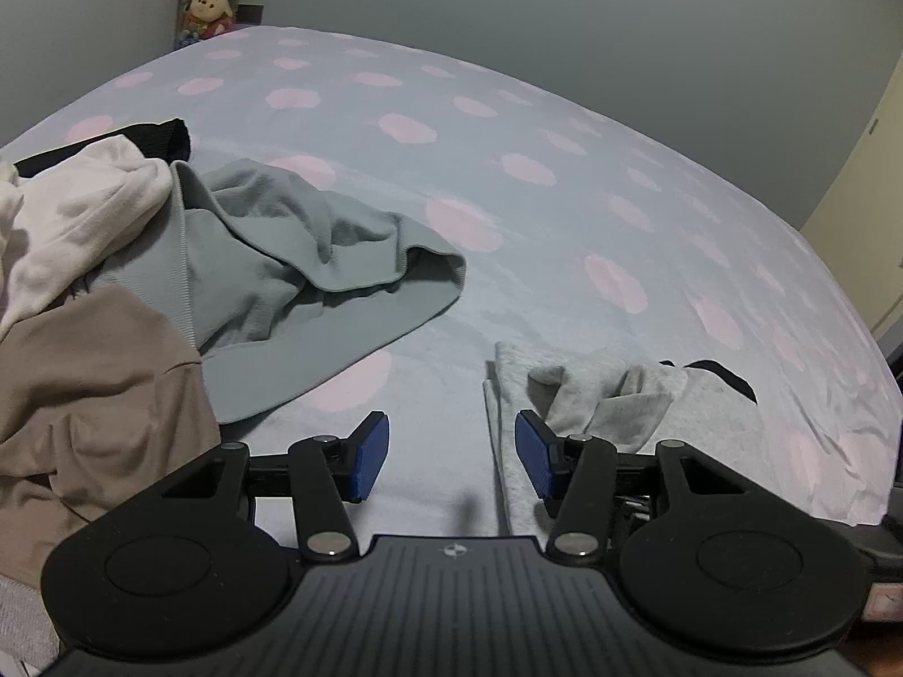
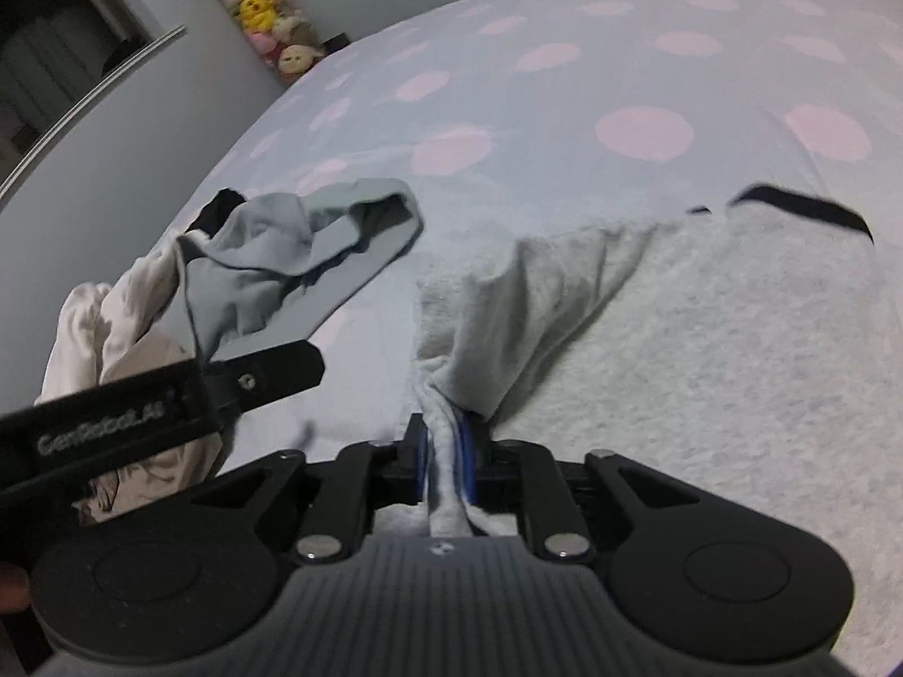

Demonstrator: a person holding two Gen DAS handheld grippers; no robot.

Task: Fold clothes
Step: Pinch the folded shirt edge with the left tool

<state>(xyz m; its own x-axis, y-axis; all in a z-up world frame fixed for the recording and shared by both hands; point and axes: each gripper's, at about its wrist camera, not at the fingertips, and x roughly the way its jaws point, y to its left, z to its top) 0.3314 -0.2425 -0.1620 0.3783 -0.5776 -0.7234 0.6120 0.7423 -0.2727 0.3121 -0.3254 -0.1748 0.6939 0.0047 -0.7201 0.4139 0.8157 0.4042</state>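
A light grey fleece garment [image 2: 705, 350] with a black collar edge [image 2: 801, 206] lies on the dotted bed sheet [image 2: 564, 130]. My right gripper [image 2: 443, 460] is shut on a bunched edge of it, lifting a fold. In the left wrist view the same garment [image 1: 598, 395] lies crumpled at the lower right. My left gripper [image 1: 451, 454] hovers open over the sheet, its right finger at the garment's left edge, nothing between its pads. The left gripper's black body [image 2: 141, 423] shows at the left of the right wrist view.
A pile of clothes sits on the left of the bed: a grey-green top [image 1: 293, 282], a white garment [image 1: 73, 220], a tan one [image 1: 84, 406], a black piece [image 1: 163, 135]. Plush toys [image 1: 211, 0] stand at the far corner. Walls border the bed [image 1: 508, 169].
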